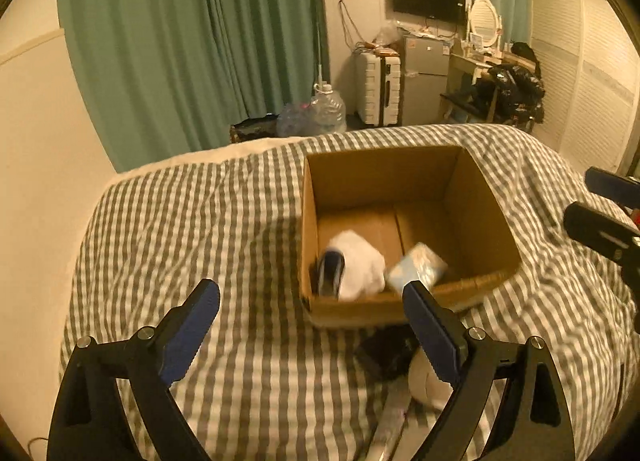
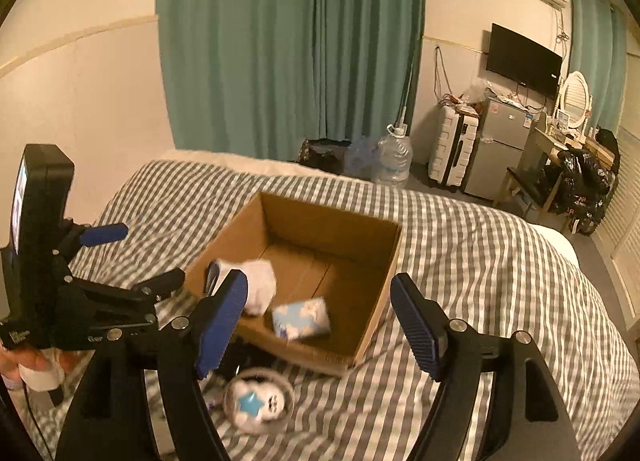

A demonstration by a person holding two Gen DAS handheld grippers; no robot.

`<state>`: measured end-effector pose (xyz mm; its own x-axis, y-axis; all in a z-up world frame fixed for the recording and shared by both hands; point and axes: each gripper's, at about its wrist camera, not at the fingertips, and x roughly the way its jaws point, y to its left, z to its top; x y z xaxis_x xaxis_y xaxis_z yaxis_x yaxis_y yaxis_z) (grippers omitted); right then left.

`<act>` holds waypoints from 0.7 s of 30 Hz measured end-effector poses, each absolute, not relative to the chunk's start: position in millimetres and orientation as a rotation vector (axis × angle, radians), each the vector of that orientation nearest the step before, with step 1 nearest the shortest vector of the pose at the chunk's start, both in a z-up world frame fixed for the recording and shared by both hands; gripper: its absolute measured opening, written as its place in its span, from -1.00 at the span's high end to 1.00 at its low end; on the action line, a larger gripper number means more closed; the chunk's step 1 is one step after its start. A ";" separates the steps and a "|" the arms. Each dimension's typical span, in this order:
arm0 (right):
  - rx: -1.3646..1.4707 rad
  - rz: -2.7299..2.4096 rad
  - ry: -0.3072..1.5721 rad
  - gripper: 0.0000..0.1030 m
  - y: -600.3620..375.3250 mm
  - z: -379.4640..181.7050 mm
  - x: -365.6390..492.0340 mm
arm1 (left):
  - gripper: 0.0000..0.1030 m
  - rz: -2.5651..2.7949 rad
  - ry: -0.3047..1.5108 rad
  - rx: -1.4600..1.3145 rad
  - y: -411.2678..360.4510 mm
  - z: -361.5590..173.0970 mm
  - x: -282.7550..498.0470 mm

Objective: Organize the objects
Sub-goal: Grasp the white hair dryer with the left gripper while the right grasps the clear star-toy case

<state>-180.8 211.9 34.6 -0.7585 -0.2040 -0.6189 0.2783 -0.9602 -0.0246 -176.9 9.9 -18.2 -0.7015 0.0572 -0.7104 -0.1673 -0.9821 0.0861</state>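
Observation:
An open cardboard box (image 1: 472, 189) (image 2: 380, 285) sits on the checked bed. Inside lie a white cloth bundle (image 1: 360, 265) (image 2: 260, 285) with a dark blue item (image 1: 330, 271) and a light blue tissue pack (image 1: 418, 267) (image 2: 302, 317). My left gripper (image 1: 312, 313) (image 2: 132, 257) is open and empty, in front of the box's near-left corner. My right gripper (image 2: 320, 313) (image 1: 592, 201) is open and empty, just above the box's near edge. A clear ball with a blue star (image 2: 258, 405) and a dark object (image 1: 384, 353) lie on the bed before the box.
The grey-and-white checked bedspread (image 1: 240, 241) (image 2: 480, 261) covers the bed. Beyond the bed are green curtains (image 1: 192, 41), a water jug (image 1: 328, 109), a white suitcase (image 1: 378, 87), a small fridge (image 1: 424, 77) and a cluttered desk (image 1: 500, 81).

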 end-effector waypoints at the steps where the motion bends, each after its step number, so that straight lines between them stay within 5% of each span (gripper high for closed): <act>1: 0.950 -2.714 0.190 -0.43 209.5 30.2 -174.0 | -0.85 2.780 0.221 -1.163 8.2 -20.7 -172.2; 21: 1.152 -2.659 0.266 -0.43 203.7 -52.7 -118.5 | -0.85 2.687 0.192 -1.354 19.8 -88.2 -76.4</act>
<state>-118.5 203.7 -52.7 -0.6643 -0.1379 -0.7347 0.2808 -0.9569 -0.0743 -76.4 19.8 -88.2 -0.5902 0.0553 -0.8054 -0.1691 -0.9840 0.0563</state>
